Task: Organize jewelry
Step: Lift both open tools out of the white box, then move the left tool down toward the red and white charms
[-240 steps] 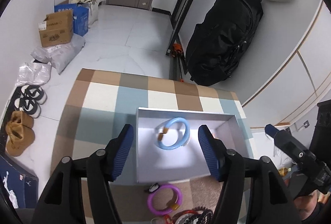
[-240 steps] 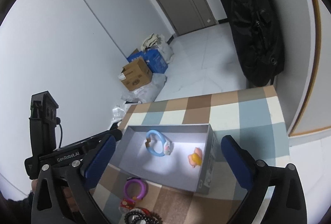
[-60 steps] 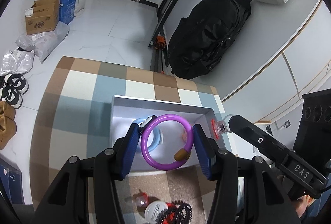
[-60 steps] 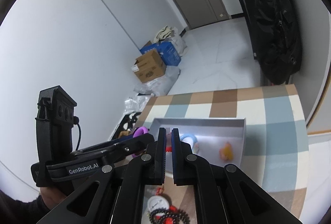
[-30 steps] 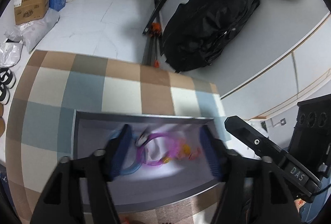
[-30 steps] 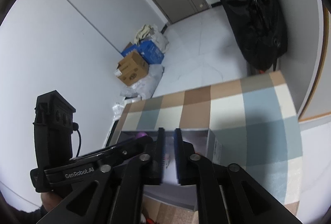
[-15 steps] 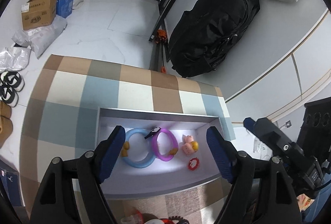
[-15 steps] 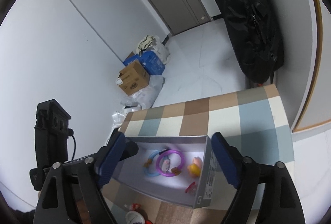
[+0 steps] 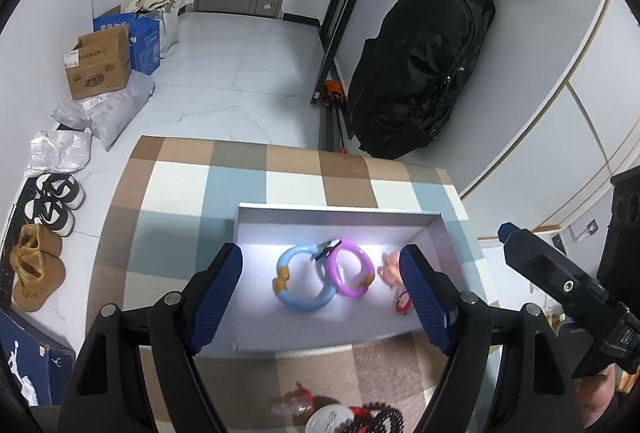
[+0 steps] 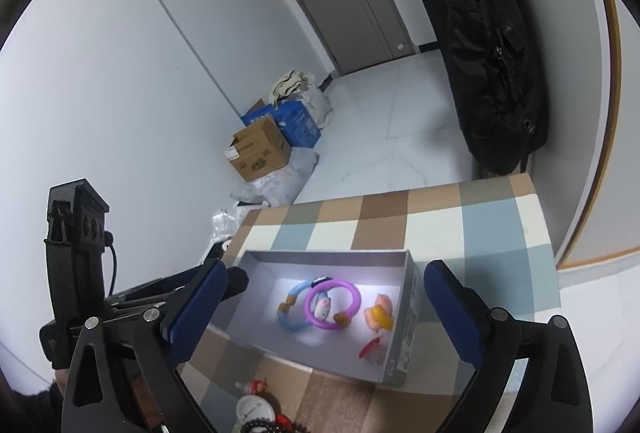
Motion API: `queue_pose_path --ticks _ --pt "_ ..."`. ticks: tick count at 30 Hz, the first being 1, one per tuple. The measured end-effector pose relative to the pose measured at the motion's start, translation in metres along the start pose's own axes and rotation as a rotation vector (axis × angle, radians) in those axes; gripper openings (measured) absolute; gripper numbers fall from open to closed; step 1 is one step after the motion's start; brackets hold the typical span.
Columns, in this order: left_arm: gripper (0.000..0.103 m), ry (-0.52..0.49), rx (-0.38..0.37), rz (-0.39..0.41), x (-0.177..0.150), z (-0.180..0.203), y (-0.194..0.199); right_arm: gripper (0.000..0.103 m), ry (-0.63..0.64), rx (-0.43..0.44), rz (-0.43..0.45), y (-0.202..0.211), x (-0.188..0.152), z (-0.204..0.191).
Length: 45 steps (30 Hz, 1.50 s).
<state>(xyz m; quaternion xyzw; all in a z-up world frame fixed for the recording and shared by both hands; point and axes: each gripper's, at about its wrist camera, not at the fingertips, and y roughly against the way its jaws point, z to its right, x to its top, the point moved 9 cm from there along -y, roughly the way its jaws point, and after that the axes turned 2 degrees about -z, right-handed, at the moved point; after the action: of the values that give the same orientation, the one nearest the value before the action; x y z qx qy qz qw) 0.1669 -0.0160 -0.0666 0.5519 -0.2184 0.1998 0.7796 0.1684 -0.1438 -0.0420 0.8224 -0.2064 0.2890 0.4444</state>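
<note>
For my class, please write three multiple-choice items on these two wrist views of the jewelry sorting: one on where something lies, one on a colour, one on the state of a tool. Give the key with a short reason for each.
1. Where does the purple bracelet lie?
A. On the checked cloth in front of the box
B. Inside the grey box, beside the blue bracelet
C. On the floor by the shoes

2. What colour are the pads of both tools?
A. Red
B. White
C. Dark blue

3. What is the state of the left tool?
A. Open, holding nothing
B. Shut on the purple bracelet
C. Shut on the box wall

Key:
1 B: the purple bracelet rests in the grey box next to the blue bracelet.
2 C: the pads are dark blue in both views.
3 A: the left tool has its jaws wide apart with nothing pressed between them.
</note>
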Motion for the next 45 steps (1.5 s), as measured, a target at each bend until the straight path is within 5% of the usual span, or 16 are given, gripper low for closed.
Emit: queue_pose_path --ticks 14,19,34,41,45 --pt "0.078 0.008 0.039 0.004 -0.025 -0.016 0.019 0.103 0.032 -0.019 -0.005 0.016 -0.022 -0.011" --pt "0.078 0.007 -0.002 -0.011 -0.036 -0.017 0.023 0.103 0.038 -0.017 -0.019 0.02 -0.032 -0.017" --pt "0.078 0.13 -0.1 -0.296 -0.097 -0.034 -0.01 0.103 0.072 -0.008 -0.053 0.017 -0.046 -0.036" --pt "0.078 0.181 -0.122 -0.322 -0.097 -0.031 -0.015 0.103 0.086 -0.005 -0.062 0.012 -0.048 -0.042" --pt "0.066 0.207 -0.148 -0.355 -0.096 -0.027 -0.018 0.103 0.086 -0.006 -0.07 0.011 -0.05 -0.042"
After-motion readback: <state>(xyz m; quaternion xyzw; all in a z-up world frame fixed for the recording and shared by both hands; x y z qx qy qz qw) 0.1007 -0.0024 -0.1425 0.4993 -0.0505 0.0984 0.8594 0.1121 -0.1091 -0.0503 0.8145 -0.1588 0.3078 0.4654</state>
